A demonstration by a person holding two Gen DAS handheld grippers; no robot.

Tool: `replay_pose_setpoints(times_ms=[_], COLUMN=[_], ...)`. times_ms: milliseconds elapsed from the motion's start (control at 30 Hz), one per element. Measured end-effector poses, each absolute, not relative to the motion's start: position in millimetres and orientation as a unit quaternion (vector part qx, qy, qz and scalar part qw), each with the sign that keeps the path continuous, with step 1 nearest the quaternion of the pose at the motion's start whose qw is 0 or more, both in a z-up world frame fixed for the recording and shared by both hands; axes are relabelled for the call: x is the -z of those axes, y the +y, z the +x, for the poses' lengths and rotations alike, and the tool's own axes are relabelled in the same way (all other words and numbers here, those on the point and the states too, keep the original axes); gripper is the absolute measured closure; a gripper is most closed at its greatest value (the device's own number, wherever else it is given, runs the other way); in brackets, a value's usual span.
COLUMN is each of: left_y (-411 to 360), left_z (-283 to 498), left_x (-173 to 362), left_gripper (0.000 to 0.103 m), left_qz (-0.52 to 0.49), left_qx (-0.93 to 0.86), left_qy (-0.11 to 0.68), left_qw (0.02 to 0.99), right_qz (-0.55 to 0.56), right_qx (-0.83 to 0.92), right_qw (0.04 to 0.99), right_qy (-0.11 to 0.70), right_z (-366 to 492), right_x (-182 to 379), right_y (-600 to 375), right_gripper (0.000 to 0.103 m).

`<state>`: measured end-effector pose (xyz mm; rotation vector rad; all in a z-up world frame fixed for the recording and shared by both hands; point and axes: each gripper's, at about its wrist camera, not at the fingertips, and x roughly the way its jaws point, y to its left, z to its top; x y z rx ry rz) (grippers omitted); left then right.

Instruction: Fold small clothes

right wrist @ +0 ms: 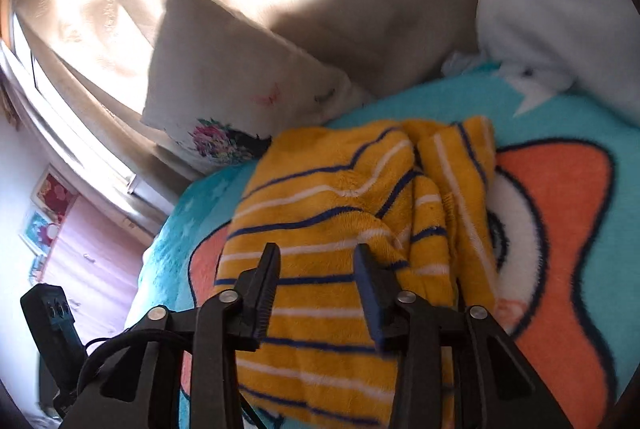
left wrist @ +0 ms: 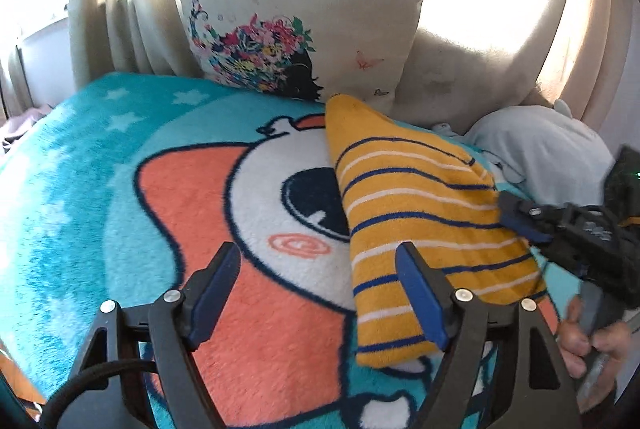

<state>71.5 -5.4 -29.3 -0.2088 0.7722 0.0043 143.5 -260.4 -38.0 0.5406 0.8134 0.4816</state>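
Note:
A yellow garment [left wrist: 420,213] with blue and white stripes lies folded into a long strip on the teal cartoon blanket [left wrist: 100,169]. My left gripper [left wrist: 316,253] is open just left of the strip. Its right finger overlaps the strip's near left edge, and only blanket shows between the jaws. In the right wrist view my right gripper [right wrist: 317,253] is open above the garment [right wrist: 328,197], which is rumpled along its far right side, and the pads do not press on it. From the left wrist view, the right gripper [left wrist: 516,213] reaches in at the strip's right edge.
A cream pillow with a flower print [left wrist: 304,21] leans on the curtain at the bed's far end. A pale blue cushion [left wrist: 540,149] lies at the far right. A person's hand [left wrist: 588,345] holds the right gripper's handle. The bed's left edge drops toward a pink cabinet [right wrist: 92,249].

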Motion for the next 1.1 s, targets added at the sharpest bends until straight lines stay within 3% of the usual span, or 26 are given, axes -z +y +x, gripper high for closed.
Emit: replay_pose_setpoints(times_ms=[233,1100], left_y=[-19,-36], left_z=[53,-24], left_x=[24,-5], left_gripper=[0.024,0.015], left_qz=[-0.06,-0.023], left_qx=[-0.017,-0.028], left_qy=[0.366,0.304], left_qw=[0.929,0.952], right_qz=[0.244,0.091], right_qx=[-0.161,-0.077], right_qw=[0.892,0.935], right_qy=[0.346,0.335], right_z=[87,-2], right_x=[27,20], right_y=[-271,-255], right_gripper=[0.05,0.036])
